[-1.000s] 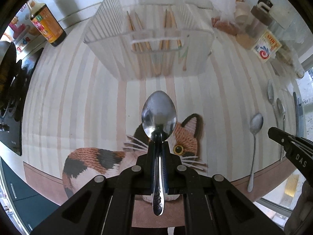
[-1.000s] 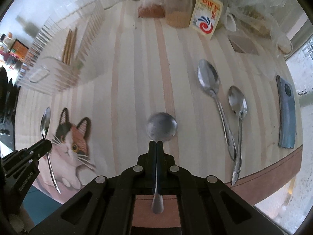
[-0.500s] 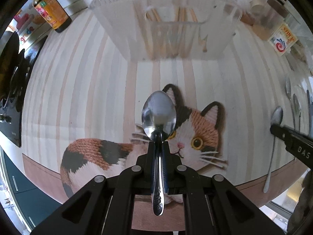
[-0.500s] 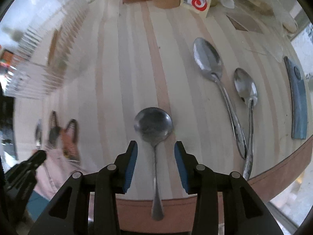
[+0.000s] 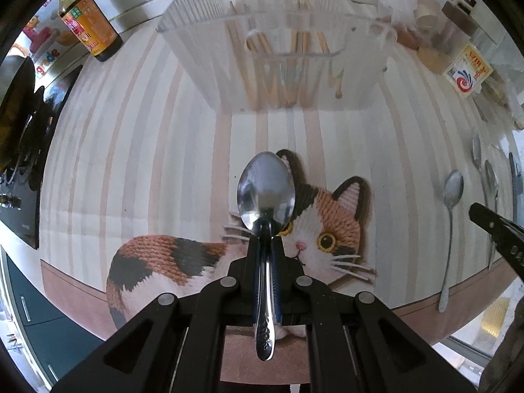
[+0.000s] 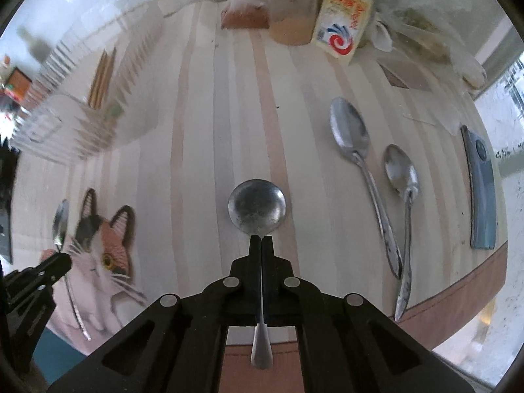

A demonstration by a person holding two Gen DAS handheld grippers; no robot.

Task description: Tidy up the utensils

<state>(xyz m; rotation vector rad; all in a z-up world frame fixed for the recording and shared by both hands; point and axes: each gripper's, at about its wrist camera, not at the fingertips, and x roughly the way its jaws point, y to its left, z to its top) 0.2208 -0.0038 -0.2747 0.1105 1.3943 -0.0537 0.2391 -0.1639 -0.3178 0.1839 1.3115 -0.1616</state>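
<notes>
My left gripper (image 5: 266, 244) is shut on a shiny oval spoon (image 5: 266, 193), held above the cat picture on the striped mat, in front of the clear utensil rack (image 5: 278, 65) that holds wooden chopsticks (image 5: 258, 49). My right gripper (image 6: 262, 240) is shut on the thin handle of a round-bowled spoon (image 6: 257, 206) over the mat. The round spoon also shows in the left wrist view (image 5: 453, 190). Two more spoons lie flat to the right, one large (image 6: 350, 131) and one smaller (image 6: 401, 170). The rack shows blurred in the right wrist view (image 6: 82, 98).
A dark sauce bottle (image 5: 88, 26) stands at the back left by a black stove (image 5: 16, 131). Jars and a yellow packet (image 6: 342, 23) crowd the back right. A grey-blue flat object (image 6: 479, 190) lies at the right edge. The table's front edge (image 6: 458, 294) is close.
My right gripper was open around the round spoon's handle half a second ago and is now shut on it. My left gripper still holds its spoon and has drawn back a little from the rack.
</notes>
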